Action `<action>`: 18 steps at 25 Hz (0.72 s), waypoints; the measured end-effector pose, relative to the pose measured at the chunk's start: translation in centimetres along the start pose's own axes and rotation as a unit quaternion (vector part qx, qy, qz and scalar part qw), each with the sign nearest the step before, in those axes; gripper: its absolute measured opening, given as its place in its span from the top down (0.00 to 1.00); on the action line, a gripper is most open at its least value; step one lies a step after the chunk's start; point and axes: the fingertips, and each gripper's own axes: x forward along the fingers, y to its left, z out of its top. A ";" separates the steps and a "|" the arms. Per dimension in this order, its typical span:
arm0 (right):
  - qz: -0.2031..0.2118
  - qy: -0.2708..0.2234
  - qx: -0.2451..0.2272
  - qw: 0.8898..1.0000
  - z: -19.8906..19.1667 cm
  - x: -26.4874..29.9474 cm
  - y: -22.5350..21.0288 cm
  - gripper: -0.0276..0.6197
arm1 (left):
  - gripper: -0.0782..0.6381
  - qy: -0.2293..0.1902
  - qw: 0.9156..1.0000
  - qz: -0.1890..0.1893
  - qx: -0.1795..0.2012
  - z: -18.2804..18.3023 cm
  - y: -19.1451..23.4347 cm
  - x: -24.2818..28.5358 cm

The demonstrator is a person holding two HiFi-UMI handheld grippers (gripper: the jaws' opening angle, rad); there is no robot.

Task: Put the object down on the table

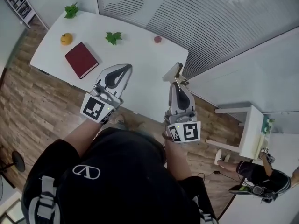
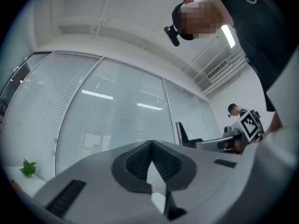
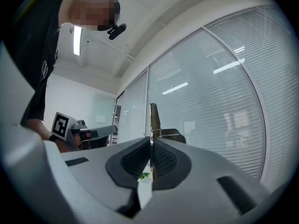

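Observation:
My right gripper [image 1: 176, 80] [image 3: 151, 141] is shut on a thin flat pale object [image 1: 172, 72]. It sticks out past the jaw tips above the white table's [image 1: 140, 59] right end. In the right gripper view the object [image 3: 153, 118] shows edge-on as a narrow upright strip pinched between the dark pads [image 3: 163, 160]. My left gripper [image 1: 126, 69] [image 2: 152, 143] hovers over the table's near edge, a little left of the right one. Its jaws are shut with nothing between them. Both grippers point up toward the glass wall.
On the table lie a red book [image 1: 81, 59], an orange [image 1: 66, 38], two green leaves [image 1: 113, 37] [image 1: 71, 10] and a small dark red item [image 1: 158, 39]. A white side table [image 1: 250, 127] and another person [image 1: 261, 176] are at the right.

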 end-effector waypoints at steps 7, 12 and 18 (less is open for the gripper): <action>0.038 0.005 0.012 0.999 -0.6 2.4 -2.5 0.95 | 0.88 0.002 1.000 0.029 0.006 -0.5 0.4 2.9; 0.056 0.007 0.023 0.998 -1.0 3.2 -4.1 0.95 | 0.88 0.005 0.999 0.041 0.011 -0.9 0.1 4.1; 0.068 0.028 0.049 0.996 -3.2 4.5 -5.4 0.95 | 0.88 0.006 0.999 0.052 0.011 -1.4 0.2 4.7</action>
